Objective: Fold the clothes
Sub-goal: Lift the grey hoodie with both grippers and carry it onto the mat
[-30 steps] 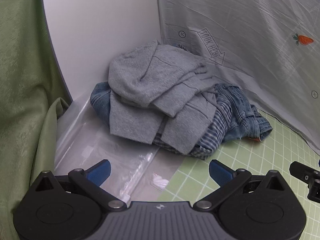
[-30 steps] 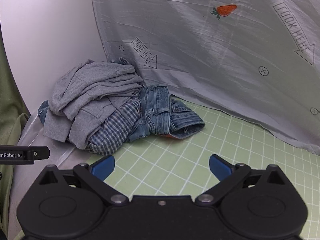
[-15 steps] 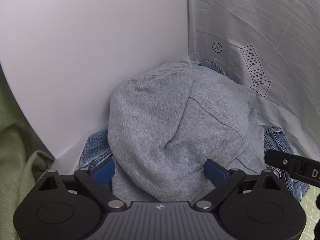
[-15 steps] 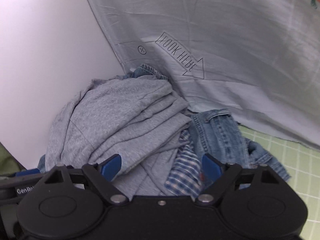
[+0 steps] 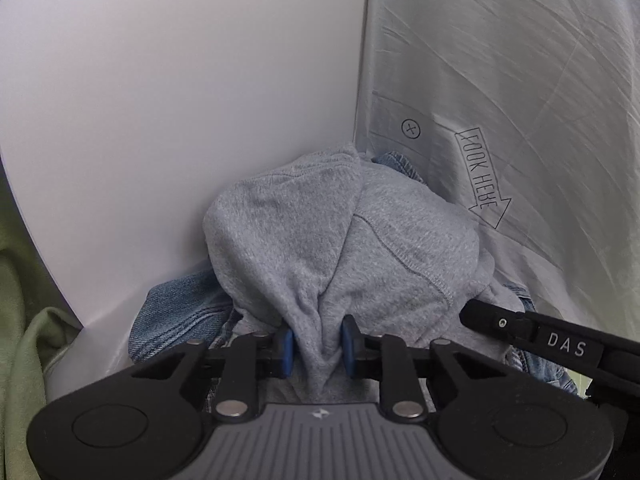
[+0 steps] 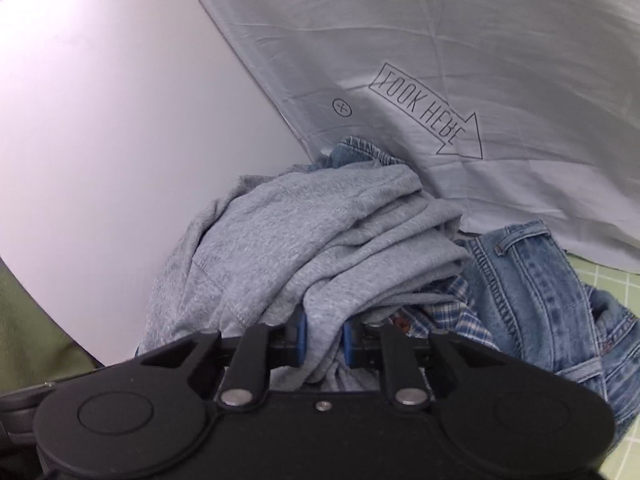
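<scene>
pinching is seen on both sides: the left hand-held gripper (image 5: 316, 346) is clamped narrow on a bunched fold of the grey sweatshirt (image 5: 340, 248), blue pads (image 5: 286, 347) pressed into the fabric from either side. the right hand-held gripper (image 6: 323, 344) is likewise closed narrow on a hanging fold of the same grey sweatshirt (image 6: 320, 240), cloth pinched between its blue pads (image 6: 301, 340).

the sweatshirt is heaped on top of the clothes pile, which is pushed into the far corner where the white panel (image 5: 180, 120) meets the grey sheet (image 5: 520, 80). "look here" arrow print and a circled cross are visible on the sheet (image 6: 440, 40), just behind the pile.

blue jeans (image 6: 532, 292) are lying under and to the right of the sweatshirt, partly on the green grid mat (image 6: 612, 280) covering the bench. denim (image 5: 180, 312) is also showing at the left of the pile in the left wrist view. a blue plaid shirt (image 6: 452, 316) is wedged between sweatshirt and jeans, near the right gripper.

part of the right tool, marked "das" (image 5: 560, 344), is seen crossing the right of the left wrist view, touching the sweatshirt. green cloth (image 5: 24, 320) is bunched at the far left, beside the white panel.
</scene>
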Motion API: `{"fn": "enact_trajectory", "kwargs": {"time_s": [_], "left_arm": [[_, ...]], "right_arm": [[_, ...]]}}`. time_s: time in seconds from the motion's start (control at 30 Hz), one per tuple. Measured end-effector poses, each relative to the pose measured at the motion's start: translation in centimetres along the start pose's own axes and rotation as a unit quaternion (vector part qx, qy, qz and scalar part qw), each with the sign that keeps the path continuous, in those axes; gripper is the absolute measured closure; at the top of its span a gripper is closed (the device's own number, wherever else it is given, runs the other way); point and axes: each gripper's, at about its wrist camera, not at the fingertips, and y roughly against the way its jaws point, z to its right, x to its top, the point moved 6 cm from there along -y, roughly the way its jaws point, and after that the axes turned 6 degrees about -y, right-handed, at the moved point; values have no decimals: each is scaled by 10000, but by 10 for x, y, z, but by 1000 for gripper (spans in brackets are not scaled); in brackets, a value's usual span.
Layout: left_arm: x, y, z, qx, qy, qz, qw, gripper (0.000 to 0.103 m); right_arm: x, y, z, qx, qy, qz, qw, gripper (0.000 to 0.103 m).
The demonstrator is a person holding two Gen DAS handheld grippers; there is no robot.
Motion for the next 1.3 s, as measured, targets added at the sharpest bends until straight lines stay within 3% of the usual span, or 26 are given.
{"fn": "enact_trajectory", "kwargs": {"time_s": [0.2, 0.33, 0.37, 0.4, 0.43, 0.6, 0.8, 0.93, 1.03, 1.07, 1.3], "left_arm": [[10, 69, 33, -390, -401, 579, 9968, 81], [6, 121, 62, -861, -511, 842, 9914, 82], [3, 133, 71, -1028, -543, 893, 9892, 84], [-2, 146, 80, -1216, -577, 935, 9865, 92], [-7, 156, 90, -1367, -616, 956, 9841, 92], [-61, 196, 165, -2068, -1012, 603, 9713, 93], [-172, 232, 236, -2787, -1246, -410, 9514, 93], [-241, 236, 275, -2747, -1717, -948, 9413, 93], [-276, 242, 289, -2637, -1791, -1222, 9399, 93], [-283, 243, 292, -2577, -1797, -1276, 9407, 92], [-298, 245, 293, -2118, -1514, -1477, 9542, 86]], "right_arm": [[3, 73, 5, -67, -134, 680, 9976, 88], [-13, 143, 13, -203, -57, 1165, 9930, 88], [-17, 165, 16, -266, -51, 1286, 9913, 88], [-20, 186, 20, -371, -25, 1406, 9894, 88], [-24, 207, 26, -513, 6, 1504, 9873, 88], [-63, 309, 77, -1346, -92, 1752, 9752, 88], [-142, 421, 165, -2454, -731, 1541, 9543, 88], [-200, 473, 218, -2990, -1258, 1163, 9388, 87], [-244, 512, 257, -3377, -1647, 873, 9226, 84], [-254, 518, 264, -3362, -1726, 773, 9226, 84], [-250, 529, 279, -3078, -1929, 876, 9276, 57]]}}
